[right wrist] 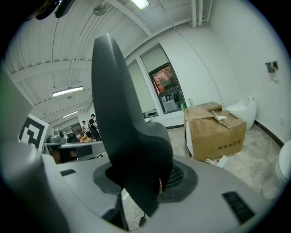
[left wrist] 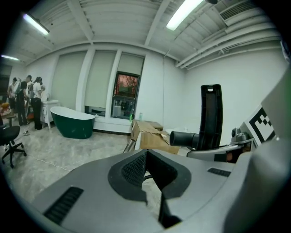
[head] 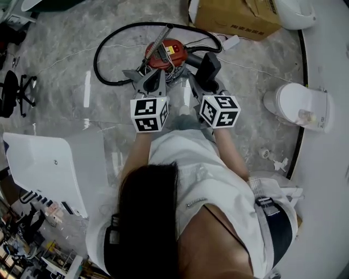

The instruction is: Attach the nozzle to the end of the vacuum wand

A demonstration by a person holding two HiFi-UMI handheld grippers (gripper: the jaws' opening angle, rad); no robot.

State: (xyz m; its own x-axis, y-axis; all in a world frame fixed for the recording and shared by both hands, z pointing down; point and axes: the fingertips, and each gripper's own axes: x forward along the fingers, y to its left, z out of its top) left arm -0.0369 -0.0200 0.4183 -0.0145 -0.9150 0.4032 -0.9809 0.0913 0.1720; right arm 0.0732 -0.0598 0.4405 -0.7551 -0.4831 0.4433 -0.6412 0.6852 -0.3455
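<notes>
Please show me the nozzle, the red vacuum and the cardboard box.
nozzle [right wrist: 127, 127], right gripper view, its neck.
red vacuum [head: 172, 57], head view, its top.
cardboard box [right wrist: 216, 134], right gripper view, front side.

Vacuum cleaner [head: 163, 53], red: one. Hose [head: 97, 59], black: one. Wand [head: 162, 37]: one. Nozzle [head: 209, 68], black: one. Cardboard box [head: 234, 16]: one. Bathtub [left wrist: 72, 123], green: one. Office chair [head: 13, 92]: one.

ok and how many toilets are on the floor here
2. One white toilet stands at the right of the head view; a second toilet is at the top right, just behind the cardboard box. Others may be hidden outside the views.
</notes>
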